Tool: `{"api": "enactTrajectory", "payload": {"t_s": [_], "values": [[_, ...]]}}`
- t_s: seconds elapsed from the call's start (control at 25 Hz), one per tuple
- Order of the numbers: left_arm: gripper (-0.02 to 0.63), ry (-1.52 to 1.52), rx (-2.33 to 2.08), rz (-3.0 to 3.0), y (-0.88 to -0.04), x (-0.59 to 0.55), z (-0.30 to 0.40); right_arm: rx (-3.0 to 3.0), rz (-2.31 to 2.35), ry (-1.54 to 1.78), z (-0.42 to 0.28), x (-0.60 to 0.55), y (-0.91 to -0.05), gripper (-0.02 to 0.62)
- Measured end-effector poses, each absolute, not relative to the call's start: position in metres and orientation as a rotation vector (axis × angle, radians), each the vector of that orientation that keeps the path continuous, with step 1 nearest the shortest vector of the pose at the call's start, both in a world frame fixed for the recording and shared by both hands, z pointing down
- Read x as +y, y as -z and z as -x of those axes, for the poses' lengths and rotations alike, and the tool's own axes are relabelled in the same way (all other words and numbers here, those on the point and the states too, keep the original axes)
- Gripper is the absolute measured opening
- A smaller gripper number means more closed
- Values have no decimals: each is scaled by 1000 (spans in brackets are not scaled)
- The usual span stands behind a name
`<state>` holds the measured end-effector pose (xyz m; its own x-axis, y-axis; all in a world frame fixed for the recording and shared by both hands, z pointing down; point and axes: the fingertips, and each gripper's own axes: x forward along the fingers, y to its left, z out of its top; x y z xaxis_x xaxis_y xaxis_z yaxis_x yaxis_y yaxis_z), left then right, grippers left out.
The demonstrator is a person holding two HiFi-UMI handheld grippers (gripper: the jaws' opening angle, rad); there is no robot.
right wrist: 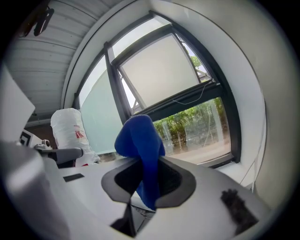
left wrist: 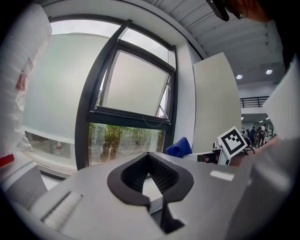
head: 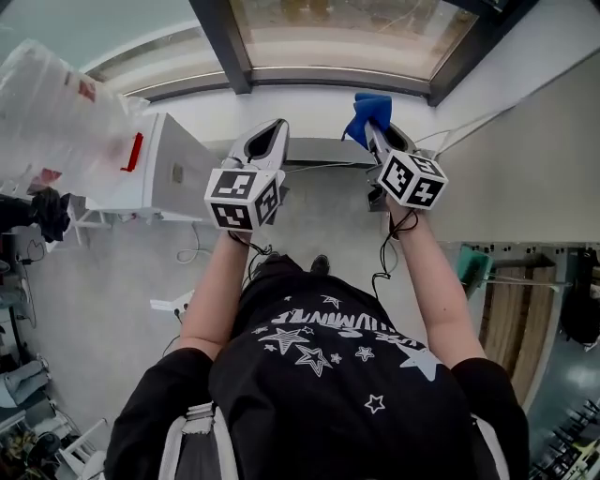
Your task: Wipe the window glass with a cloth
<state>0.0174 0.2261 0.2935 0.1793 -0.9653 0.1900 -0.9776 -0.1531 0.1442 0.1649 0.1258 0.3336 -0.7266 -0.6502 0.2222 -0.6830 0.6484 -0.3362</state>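
Dark-framed window (head: 347, 28) ahead: cloth (right wrist: 140, 140) is clamped in right gripper (right wrist: 149, 165); left gripper (left wrist: 149, 155) is held closed, empty.

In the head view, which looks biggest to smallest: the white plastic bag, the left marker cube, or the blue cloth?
1. white plastic bag
2. left marker cube
3. blue cloth, though it sits farther from the camera than the cube, so their true order is unsure.

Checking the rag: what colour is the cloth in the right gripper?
Blue cloth, clearest in the right gripper view.
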Motion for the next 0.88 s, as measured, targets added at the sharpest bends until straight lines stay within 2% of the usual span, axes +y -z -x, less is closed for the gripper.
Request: {"api": "enactTrajectory", "payload": {"t_s": [0.88], "values": [[9, -37, -1805, -2251, -292, 257, 47, -2739, -1074, -560, -82, 183, -316, 75]]}}
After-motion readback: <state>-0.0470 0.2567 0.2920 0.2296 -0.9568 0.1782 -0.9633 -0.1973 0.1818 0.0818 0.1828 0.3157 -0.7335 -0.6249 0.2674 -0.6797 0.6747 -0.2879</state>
